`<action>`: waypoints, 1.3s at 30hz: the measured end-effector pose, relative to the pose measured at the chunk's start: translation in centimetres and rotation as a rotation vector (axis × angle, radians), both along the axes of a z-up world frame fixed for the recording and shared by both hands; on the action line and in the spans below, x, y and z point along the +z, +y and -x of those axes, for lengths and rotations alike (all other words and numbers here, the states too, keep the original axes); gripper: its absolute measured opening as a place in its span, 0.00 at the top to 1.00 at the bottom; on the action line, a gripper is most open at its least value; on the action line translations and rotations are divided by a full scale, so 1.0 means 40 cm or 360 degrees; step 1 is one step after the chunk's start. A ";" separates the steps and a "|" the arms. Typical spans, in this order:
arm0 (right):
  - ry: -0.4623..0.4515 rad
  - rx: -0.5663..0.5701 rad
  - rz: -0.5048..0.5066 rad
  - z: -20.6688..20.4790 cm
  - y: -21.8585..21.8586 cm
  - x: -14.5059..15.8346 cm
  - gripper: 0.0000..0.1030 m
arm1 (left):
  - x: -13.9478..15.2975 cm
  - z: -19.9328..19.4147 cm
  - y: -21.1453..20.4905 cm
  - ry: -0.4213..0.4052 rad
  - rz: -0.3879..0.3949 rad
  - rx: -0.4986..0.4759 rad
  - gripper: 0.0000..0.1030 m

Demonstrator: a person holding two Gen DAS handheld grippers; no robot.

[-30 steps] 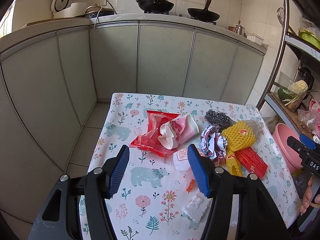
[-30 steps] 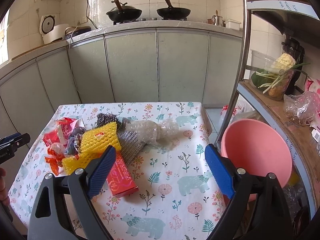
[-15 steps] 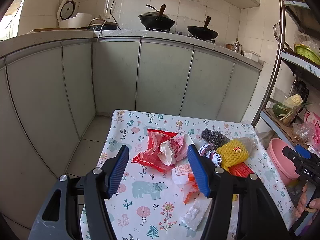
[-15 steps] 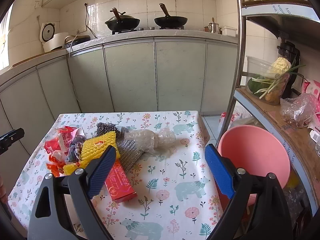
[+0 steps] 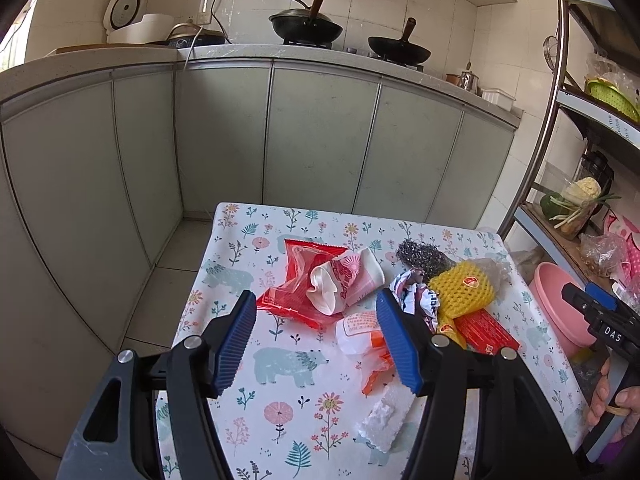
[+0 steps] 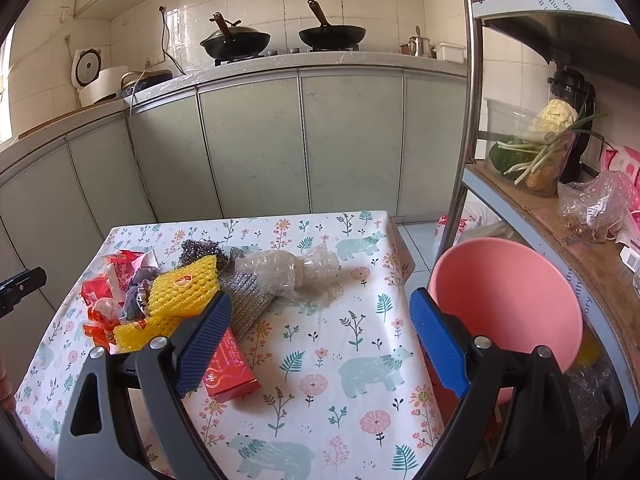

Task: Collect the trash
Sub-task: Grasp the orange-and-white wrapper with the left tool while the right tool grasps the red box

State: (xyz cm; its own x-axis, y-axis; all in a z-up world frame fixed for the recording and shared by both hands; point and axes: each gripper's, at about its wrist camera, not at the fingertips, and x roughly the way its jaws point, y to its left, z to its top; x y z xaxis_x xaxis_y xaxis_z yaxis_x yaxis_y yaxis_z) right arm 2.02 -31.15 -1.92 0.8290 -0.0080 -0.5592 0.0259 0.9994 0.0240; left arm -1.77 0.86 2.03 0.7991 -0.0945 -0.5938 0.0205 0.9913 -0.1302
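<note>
Trash lies in a heap on a floral tablecloth (image 5: pixel 280 364): a red wrapper (image 5: pixel 296 280) with a pink-white crumpled cup (image 5: pixel 344 280), a yellow foam net (image 5: pixel 464 288) (image 6: pixel 184 288), a red box (image 5: pixel 484 330) (image 6: pixel 230 368), a steel scourer (image 5: pixel 420 252), crumpled clear bubble wrap (image 6: pixel 288 272), a white-orange packet (image 5: pixel 360 330) and a white foam piece (image 5: pixel 384 416). My left gripper (image 5: pixel 316 340) is open and empty above the near left of the heap. My right gripper (image 6: pixel 320 344) is open and empty above the table's near right.
A pink bin (image 6: pixel 504 304) (image 5: pixel 560 304) stands off the table's right edge, under a metal shelf rack (image 6: pixel 468 120) with vegetables and bags. Grey kitchen cabinets (image 5: pixel 320 140) with woks on top stand behind the table. Tiled floor lies to the left.
Both grippers have lifted and drawn back from the table, so the trash heap looks smaller and lower in view. Both stay open. Nothing on the table has moved.
</note>
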 end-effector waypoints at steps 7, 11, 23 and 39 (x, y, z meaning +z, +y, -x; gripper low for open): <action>0.0033 0.0024 -0.0012 -0.011 -0.006 -0.017 0.15 | -0.033 -0.015 -0.046 0.0080 0.0009 -0.0125 0.40; 0.0066 0.0059 -0.0029 -0.020 -0.008 -0.023 0.23 | -0.052 -0.027 -0.074 0.0119 0.0000 -0.0193 0.45; 0.0208 0.0267 -0.0095 -0.042 0.036 -0.053 0.33 | -0.111 -0.086 -0.114 0.0295 -0.0016 -0.0247 0.49; 0.0412 0.0421 -0.0216 -0.063 0.072 -0.106 0.33 | -0.123 -0.098 -0.104 0.0317 0.0024 -0.0263 0.73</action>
State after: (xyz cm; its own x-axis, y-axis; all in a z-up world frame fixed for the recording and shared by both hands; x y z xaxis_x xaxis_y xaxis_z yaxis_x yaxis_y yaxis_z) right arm 4.53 -28.28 -6.16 0.6238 0.2752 -0.7315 -0.2096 0.9606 0.1827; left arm 2.17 -3.30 -2.90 0.6393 -0.2240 -0.7356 0.1544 0.9746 -0.1626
